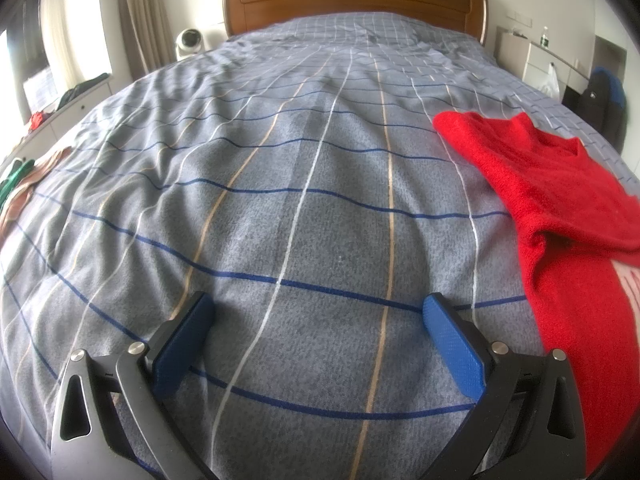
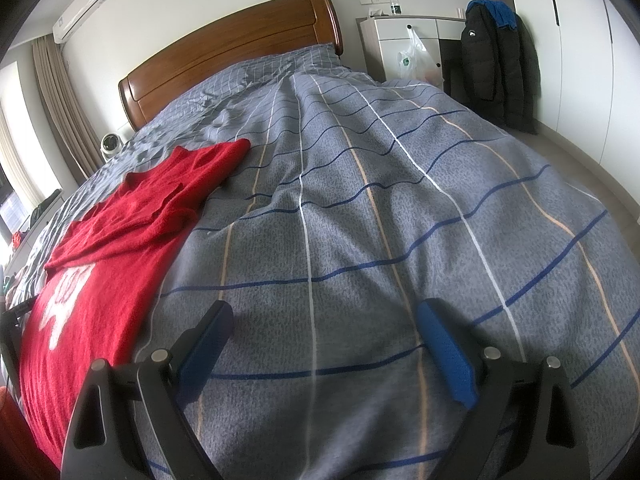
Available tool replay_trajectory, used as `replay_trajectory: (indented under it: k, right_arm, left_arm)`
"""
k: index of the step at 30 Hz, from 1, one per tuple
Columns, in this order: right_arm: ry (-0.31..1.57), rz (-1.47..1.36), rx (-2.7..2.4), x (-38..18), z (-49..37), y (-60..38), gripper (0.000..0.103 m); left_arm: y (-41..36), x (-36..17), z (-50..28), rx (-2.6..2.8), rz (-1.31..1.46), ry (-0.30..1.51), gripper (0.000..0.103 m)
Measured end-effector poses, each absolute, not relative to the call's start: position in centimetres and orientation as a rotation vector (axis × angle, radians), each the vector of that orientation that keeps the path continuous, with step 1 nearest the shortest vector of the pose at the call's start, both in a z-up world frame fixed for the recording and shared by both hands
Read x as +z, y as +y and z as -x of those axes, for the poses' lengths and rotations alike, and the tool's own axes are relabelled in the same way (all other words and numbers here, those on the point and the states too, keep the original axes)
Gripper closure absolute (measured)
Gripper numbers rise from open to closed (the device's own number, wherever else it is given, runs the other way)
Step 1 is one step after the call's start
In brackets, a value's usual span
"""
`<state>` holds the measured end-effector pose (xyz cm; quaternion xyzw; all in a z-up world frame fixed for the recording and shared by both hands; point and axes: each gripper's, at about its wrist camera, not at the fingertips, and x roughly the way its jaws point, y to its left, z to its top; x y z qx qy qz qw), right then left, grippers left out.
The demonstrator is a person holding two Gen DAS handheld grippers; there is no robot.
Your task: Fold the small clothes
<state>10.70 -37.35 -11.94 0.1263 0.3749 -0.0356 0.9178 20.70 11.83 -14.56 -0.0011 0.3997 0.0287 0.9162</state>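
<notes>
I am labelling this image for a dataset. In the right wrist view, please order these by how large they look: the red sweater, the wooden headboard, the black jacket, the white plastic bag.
1. red sweater, though nearness to the camera enlarges it
2. wooden headboard
3. black jacket
4. white plastic bag

Soft, even daylight enters from the window (image 1: 24, 60) at left, slightly blown out, casting faint shadows in the bedspread (image 1: 304, 184) folds; both views sharp centrally, strong fisheye bending and dark vignetting at corners.
</notes>
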Motion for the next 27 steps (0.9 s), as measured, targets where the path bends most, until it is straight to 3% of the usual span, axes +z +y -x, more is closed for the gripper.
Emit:
replay_trajectory:
  k: [27]
  right_arm:
    - [0.766,-0.260,-0.075,-11.98,-10.84,-37.33,0.010]
  left_arm:
    - [11.88,-14.64,-20.71,0.058,0.002,0.822,0.000]
